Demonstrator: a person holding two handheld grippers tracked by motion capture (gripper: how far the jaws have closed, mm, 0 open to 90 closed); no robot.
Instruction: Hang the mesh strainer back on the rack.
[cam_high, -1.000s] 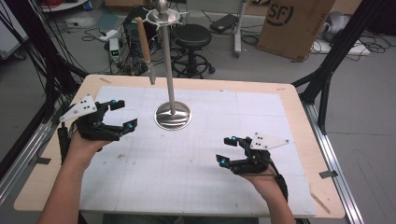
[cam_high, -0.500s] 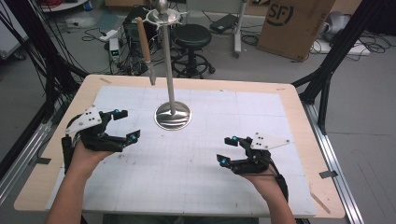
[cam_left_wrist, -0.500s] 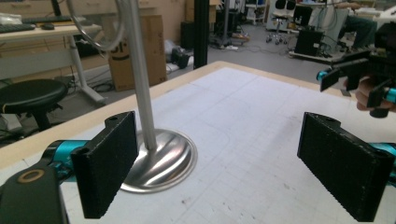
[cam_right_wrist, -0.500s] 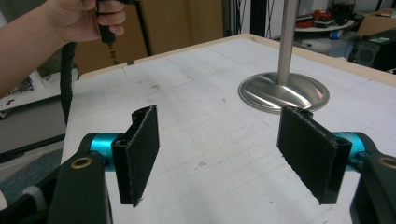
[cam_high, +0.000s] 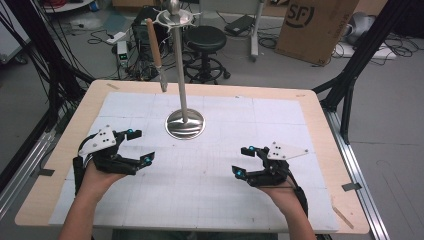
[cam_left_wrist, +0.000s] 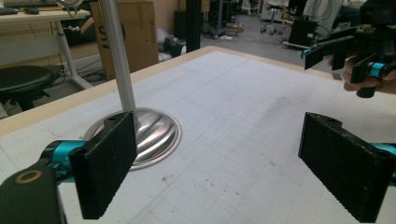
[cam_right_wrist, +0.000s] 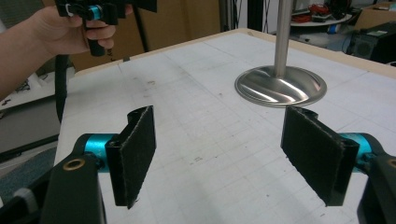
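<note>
Steel stand (cam_high: 185, 122): polished round base on the white gridded mat (cam_high: 210, 170), far of centre; a thin pole rises from it to a hook ring at the top.
Knife (cam_high: 156, 52): wooden handle up, blade down, hanging from the ring to the left of the pole, clear of the table.
Left gripper (cam_high: 134, 146): near left, well apart from the stand; jaws spread wide with nothing between them, and its own view looks past them at the base (cam_left_wrist: 140, 137).
Right gripper (cam_high: 243, 161): near right, low over the mat; jaws likewise wide apart and empty, base (cam_right_wrist: 280, 86) ahead of them.
Progress: judging by this, nothing is gripped yet; the knife hangs untouched, so the reach, grasp and lift off the hook all remain.
</note>
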